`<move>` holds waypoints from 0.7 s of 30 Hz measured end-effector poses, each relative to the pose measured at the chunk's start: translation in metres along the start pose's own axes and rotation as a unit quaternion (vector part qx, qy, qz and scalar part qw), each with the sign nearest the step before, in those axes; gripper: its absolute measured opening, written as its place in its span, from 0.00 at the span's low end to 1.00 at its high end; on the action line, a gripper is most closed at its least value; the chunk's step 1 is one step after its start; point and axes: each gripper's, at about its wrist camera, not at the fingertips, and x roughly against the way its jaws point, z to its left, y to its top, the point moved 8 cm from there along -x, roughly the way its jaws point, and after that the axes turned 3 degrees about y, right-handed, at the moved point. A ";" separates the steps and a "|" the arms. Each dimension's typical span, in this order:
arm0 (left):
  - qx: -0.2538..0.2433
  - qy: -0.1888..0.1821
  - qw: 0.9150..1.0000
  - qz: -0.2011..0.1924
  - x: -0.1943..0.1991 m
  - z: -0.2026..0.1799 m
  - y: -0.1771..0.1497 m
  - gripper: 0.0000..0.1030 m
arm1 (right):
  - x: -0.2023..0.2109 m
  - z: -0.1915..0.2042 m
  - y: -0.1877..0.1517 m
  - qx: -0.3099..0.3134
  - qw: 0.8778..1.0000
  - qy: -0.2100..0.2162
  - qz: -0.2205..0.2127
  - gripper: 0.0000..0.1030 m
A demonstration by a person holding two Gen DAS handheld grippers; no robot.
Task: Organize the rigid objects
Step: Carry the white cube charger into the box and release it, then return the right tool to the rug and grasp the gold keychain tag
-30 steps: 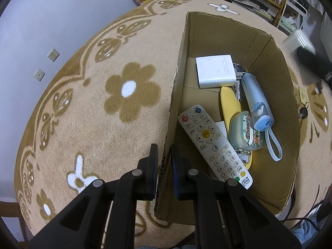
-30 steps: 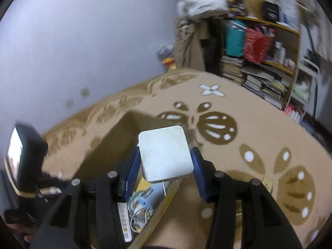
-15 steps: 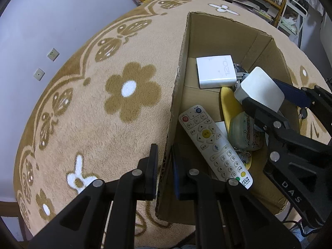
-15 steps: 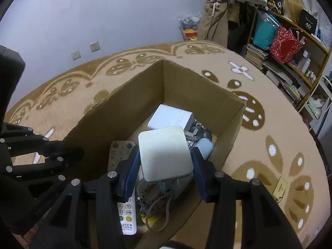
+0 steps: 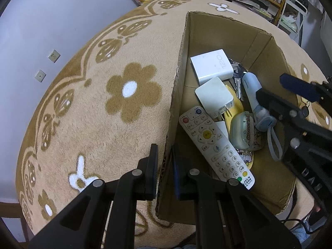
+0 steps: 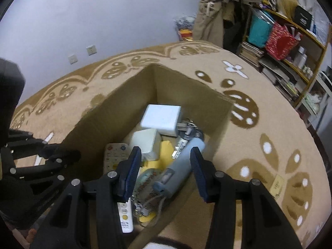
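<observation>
My left tool point(image 5: 165, 161) pinches the near wall of the box point(image 5: 176, 95), which sits on the rug point(image 5: 93, 114). My right tool point(image 6: 165, 172) hangs open and empty over the box, above the blue gadget point(image 6: 178, 174). Half a second ago it held the small charger point(image 5: 213, 96); now that charger lies inside, seemingly propped on the remote point(image 5: 215, 145), beside the larger charger point(image 5: 211, 66) and keys point(image 5: 237, 76).
</observation>
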 end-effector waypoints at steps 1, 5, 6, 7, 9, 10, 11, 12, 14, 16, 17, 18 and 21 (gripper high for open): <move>0.002 0.000 1.000 0.000 0.000 0.001 0.000 0.13 | 0.003 -0.001 0.001 -0.005 1.000 0.004 -0.001 0.51; 0.001 0.000 1.000 0.001 -0.001 0.000 0.000 0.13 | 0.014 -0.004 0.009 -0.021 1.000 0.004 -0.014 0.71; 0.000 0.001 1.000 0.001 -0.001 0.000 0.000 0.13 | 0.021 -0.007 0.012 -0.026 0.999 -0.005 -0.025 0.79; 0.000 0.001 1.000 0.001 -0.001 0.000 0.000 0.13 | 0.024 -0.009 0.015 -0.028 0.999 -0.012 -0.032 0.82; -0.001 0.002 1.000 0.001 -0.001 0.000 0.000 0.13 | 0.037 -0.014 0.020 -0.032 0.998 -0.025 -0.057 0.94; -0.001 0.002 1.000 0.000 -0.001 0.000 0.001 0.13 | 0.043 -0.019 0.022 -0.036 0.996 -0.035 -0.069 0.97; -0.001 0.002 1.000 0.001 -0.001 0.001 0.001 0.13 | 0.049 -0.025 0.025 -0.041 0.995 -0.048 -0.083 1.00; -0.001 0.002 1.000 0.001 -0.001 0.001 0.001 0.13 | 0.053 -0.031 0.025 -0.046 0.993 -0.061 -0.092 1.00; -0.001 0.002 1.000 0.000 -0.001 0.001 0.001 0.13 | 0.056 -0.050 0.024 -0.066 0.989 -0.091 -0.100 1.00; 0.000 0.001 1.000 0.001 -0.001 0.001 0.001 0.13 | 0.051 -0.070 0.018 -0.090 0.985 -0.115 -0.090 1.00; 0.000 0.001 1.000 0.001 -0.001 0.001 0.001 0.13 | 0.049 -0.077 0.015 -0.097 0.984 -0.122 -0.086 1.00; 0.000 0.002 1.000 0.001 -0.001 0.001 0.000 0.13 | 0.045 -0.089 0.010 -0.110 0.982 -0.134 -0.080 1.00; -0.001 0.001 1.000 0.001 -0.001 0.001 0.000 0.13 | 0.042 -0.115 -0.001 -0.131 0.976 -0.161 -0.069 1.00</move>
